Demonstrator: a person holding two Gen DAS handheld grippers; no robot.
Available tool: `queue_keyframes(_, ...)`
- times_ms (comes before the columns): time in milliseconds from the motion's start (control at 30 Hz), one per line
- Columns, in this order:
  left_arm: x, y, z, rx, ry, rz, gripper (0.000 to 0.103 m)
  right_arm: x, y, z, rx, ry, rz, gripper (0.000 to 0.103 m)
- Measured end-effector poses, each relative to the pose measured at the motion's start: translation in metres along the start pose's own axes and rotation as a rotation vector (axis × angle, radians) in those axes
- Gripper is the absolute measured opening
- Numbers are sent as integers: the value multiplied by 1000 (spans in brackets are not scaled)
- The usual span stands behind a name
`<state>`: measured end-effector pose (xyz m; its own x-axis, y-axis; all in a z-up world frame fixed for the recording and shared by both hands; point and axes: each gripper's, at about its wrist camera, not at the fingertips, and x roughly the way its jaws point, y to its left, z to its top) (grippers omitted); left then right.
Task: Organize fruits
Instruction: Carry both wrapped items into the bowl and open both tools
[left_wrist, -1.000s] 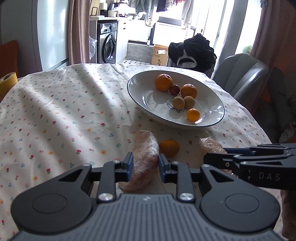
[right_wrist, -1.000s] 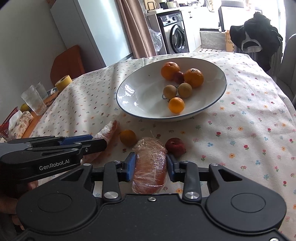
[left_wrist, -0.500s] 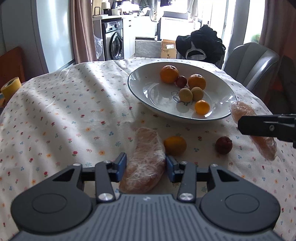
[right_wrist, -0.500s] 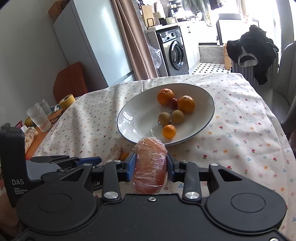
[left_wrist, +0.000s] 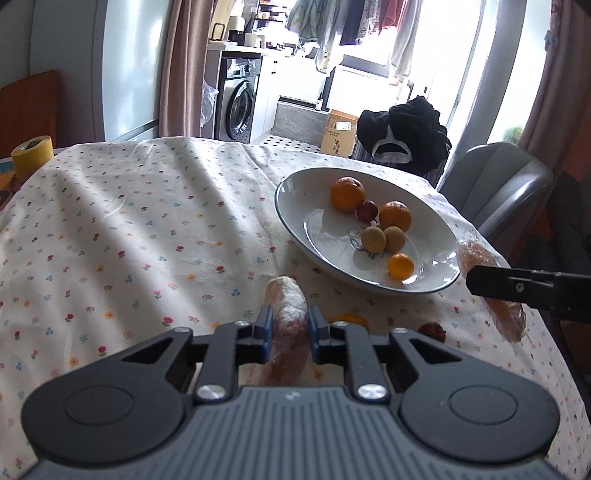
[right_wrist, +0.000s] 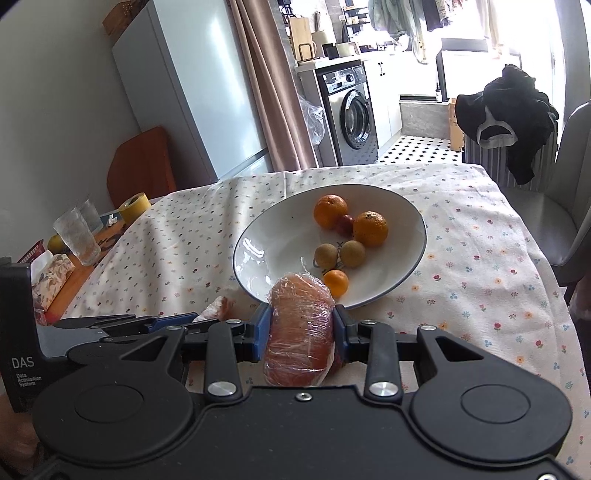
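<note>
Both tongs clenched: left tongs (left_wrist: 289, 328) and right tongs (right_wrist: 301, 332) each grasp a plastic-wrapped orange-red fruit (left_wrist: 286, 325) (right_wrist: 298, 332). I worry slick film slips, or drops scatter fruit in the white shallow bowl (right_wrist: 258, 254).

1. Your left wrist camera sits low behind the left gripper (left_wrist: 289, 328), close to the floral tablecloth (left_wrist: 147, 229), facing across the table toward the washing machine (left_wrist: 236, 107) at 11 o'clock.
2. Your right wrist camera rides higher behind the right gripper (right_wrist: 301, 328), facing the same way.
3. Both views share the white bowl (left_wrist: 295, 221) (right_wrist: 258, 254): 1 o'clock for the left camera, 12 o'clock for the right.
4. Each camera catches the other gripper at its frame edge.
</note>
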<state>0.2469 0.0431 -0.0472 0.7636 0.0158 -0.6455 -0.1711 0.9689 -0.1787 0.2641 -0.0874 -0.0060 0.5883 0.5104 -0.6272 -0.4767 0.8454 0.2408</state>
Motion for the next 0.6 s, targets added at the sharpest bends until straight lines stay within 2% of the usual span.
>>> queue_keyframes(100, -5, 5, 4, -24, -16, -6, 17, 1, -1, 4, 3, -9, -9, 34)
queue_keyframes(600, -23, -3, 31, -9, -72, -62, 17, 21, -3, 25, -4, -30, -21, 34)
